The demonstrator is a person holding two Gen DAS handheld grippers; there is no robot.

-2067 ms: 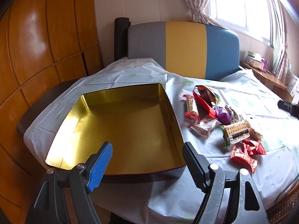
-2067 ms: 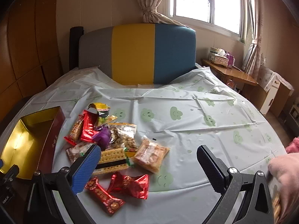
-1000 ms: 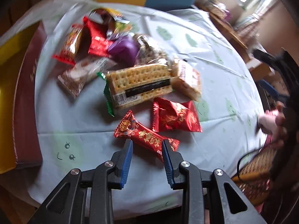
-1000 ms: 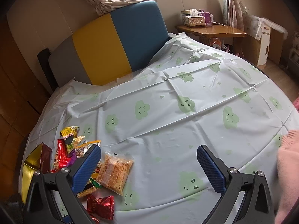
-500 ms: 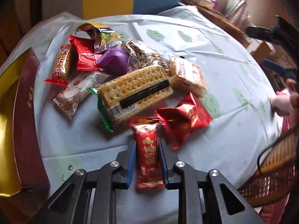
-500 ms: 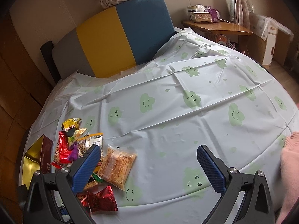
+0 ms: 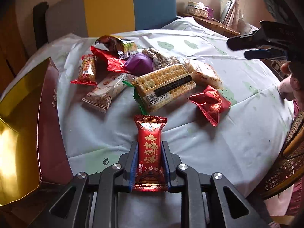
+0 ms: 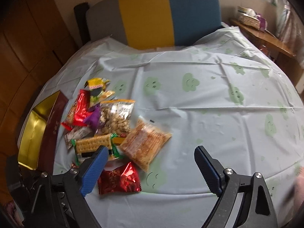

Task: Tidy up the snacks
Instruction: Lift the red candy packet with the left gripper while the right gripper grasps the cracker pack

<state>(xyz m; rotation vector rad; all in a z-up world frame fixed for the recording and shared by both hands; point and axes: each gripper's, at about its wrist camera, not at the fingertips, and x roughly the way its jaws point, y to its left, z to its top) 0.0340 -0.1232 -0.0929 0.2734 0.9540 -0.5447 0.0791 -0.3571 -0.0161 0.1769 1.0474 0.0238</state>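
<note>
Left gripper clamps a red candy pack lifted above the table, right gripper spread wide & empty, gold-lined box apparently w/o snacks yet (most of pile left to sort).

Left wrist view: low, close over near table edge, facing across toward striped headboard at top; snack pile mid-frame, gold box at left edge. Right wrist view: higher, farther back, same heading. Both views share snack pile, gold box, headboard.
</note>
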